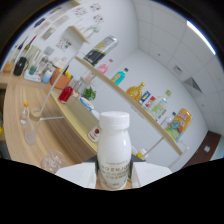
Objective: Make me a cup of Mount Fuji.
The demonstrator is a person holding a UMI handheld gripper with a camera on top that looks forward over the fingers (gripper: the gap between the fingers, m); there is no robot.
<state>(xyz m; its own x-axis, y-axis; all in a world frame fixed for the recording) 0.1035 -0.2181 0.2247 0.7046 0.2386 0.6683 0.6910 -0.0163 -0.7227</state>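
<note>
A white plastic bottle [113, 149] with a white cap and a printed label stands upright between my two fingers, lifted above the wooden counter [57, 127]. My gripper [114, 176] is shut on the bottle, with the white fingers [75, 176] pressing its lower body from both sides. The bottle's base is hidden below the fingers. The view is tilted, so the counter and shelf run diagonally.
Beyond the bottle a wooden counter carries a red glass [65, 94], clear glasses [52, 161], a small bottle [24, 114] and a green plant [89, 93]. A wall shelf [131, 102] holds several bottles, jars and boxes. Posters cover the far wall.
</note>
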